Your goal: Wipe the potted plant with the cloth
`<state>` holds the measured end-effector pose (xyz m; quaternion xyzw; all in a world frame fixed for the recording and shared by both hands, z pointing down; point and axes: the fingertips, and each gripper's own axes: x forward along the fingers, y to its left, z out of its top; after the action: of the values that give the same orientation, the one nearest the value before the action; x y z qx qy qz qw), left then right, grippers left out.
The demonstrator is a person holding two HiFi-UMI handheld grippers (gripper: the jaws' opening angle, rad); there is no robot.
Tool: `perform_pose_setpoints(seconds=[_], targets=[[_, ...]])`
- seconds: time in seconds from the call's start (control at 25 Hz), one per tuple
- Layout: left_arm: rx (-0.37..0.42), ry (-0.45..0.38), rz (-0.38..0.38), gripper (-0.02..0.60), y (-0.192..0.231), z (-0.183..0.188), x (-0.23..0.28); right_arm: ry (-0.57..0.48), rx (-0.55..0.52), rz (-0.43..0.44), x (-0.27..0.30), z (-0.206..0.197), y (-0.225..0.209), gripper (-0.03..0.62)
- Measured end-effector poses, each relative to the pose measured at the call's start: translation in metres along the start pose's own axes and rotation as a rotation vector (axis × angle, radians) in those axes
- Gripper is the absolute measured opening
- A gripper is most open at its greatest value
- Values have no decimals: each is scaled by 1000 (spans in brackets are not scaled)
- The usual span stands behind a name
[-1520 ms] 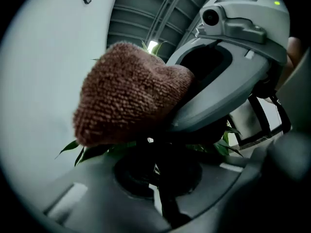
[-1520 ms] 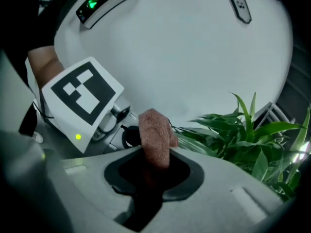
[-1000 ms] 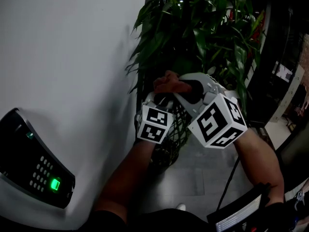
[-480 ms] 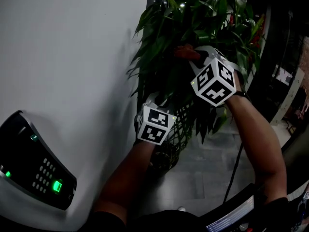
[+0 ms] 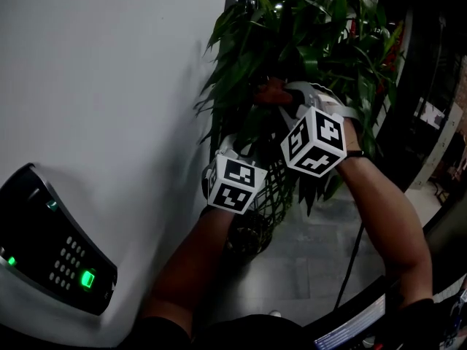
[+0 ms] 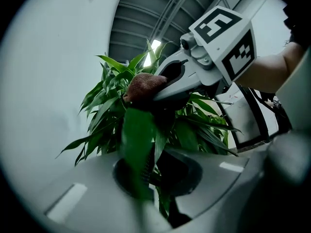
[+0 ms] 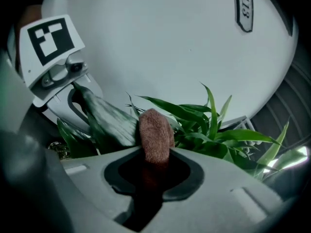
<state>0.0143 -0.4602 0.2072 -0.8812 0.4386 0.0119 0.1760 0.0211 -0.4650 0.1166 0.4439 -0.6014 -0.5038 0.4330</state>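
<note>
Right gripper (image 7: 154,165) pinches the cloth (image 7: 154,132) onto the leaf (image 6: 137,140) clamped in the left gripper (image 6: 148,178) just ahead; most of the potted plant (image 5: 292,42) is probably unwiped.

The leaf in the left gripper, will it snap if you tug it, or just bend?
It probably bends, not snaps: the leaf is long and thin, rising up out of the left gripper. It likely weighs almost nothing and feels slick, judging by its sheen. A hard tug might tear it, since the jaws are shut on it.
</note>
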Motion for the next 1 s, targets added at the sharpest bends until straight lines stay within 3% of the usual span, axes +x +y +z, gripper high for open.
perform_pose_setpoints(seconds=[0.36,1.0], targets=[[-1,-4,-4,18,-5,-1,-1,-28,13,94,-7,10,39,63],[-61,-2,24,18,-4,-19,-14,-144,132,289,-41,50,92,63]])
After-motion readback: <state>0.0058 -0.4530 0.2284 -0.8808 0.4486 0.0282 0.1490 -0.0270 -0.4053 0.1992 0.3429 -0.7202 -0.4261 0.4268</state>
